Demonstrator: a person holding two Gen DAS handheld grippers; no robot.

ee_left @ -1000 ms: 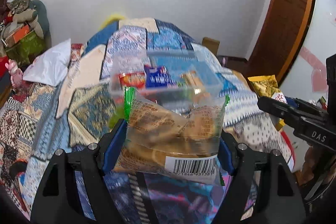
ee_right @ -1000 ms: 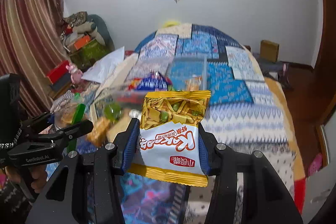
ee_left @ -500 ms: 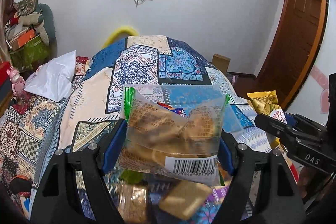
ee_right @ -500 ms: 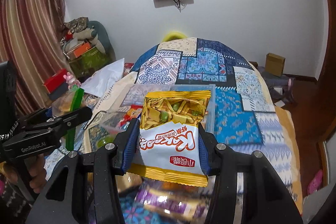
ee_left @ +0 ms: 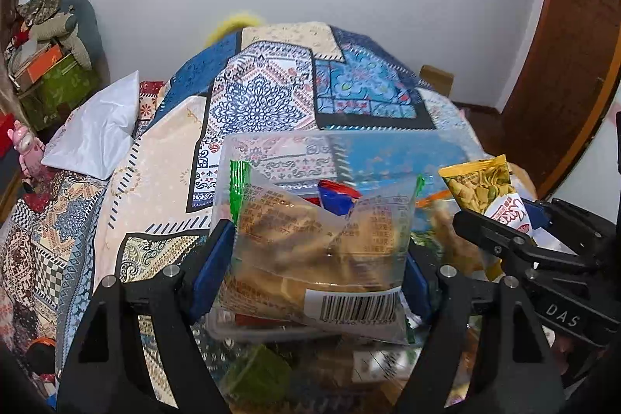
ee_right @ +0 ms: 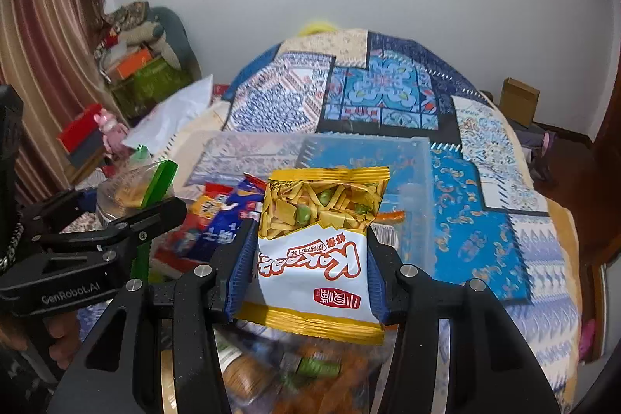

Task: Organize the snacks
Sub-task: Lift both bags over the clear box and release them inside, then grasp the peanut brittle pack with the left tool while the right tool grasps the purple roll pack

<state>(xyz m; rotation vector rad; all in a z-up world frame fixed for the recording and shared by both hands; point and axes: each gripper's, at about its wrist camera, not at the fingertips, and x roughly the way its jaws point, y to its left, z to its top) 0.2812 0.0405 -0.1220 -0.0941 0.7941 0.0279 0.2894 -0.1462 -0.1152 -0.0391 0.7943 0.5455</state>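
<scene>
My left gripper (ee_left: 310,251) is shut on a clear biscuit packet (ee_left: 322,247) with green edges and a barcode. It also shows at the left of the right wrist view (ee_right: 136,216). My right gripper (ee_right: 310,255) is shut on a yellow and white snack packet (ee_right: 318,239). That packet shows at the right of the left wrist view (ee_left: 485,193). Both packets hang just in front of a clear plastic bin (ee_right: 419,181) on the bed. The bin (ee_left: 388,150) holds a red and blue packet (ee_right: 217,216).
A patchwork quilt (ee_right: 485,220) covers the bed. Several loose snack packets (ee_right: 302,371) lie below the grippers. A white pillow (ee_left: 97,127) lies at the left. Boxes and clutter (ee_right: 136,72) stand at the far left. A wooden door (ee_left: 562,64) is at the right.
Both grippers have moved forward and down toward the clear bin with their packets. The bin now looks larger and closer, and its contents show.
</scene>
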